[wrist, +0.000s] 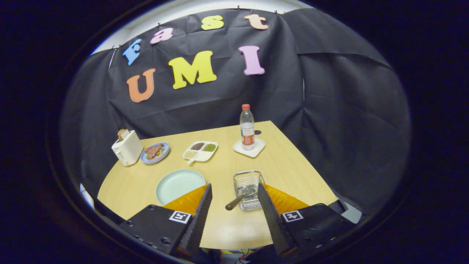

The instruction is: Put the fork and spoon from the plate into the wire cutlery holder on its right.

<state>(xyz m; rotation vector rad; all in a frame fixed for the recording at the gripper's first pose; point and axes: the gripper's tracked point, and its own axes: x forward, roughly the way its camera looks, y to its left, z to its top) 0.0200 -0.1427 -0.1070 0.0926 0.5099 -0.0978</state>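
From the tool's own camera, the tool (234, 198) hangs spread apart with nothing between its fingers, just short of the wire cutlery holder (249, 189). A wooden handle (234, 202) leans out over the holder's near rim, so at least one utensil seems already dropped in; which one I cannot tell. The plate (179, 185) to its left looks bare. Farther across the surface (293, 165) stands a water bottle (247, 128).
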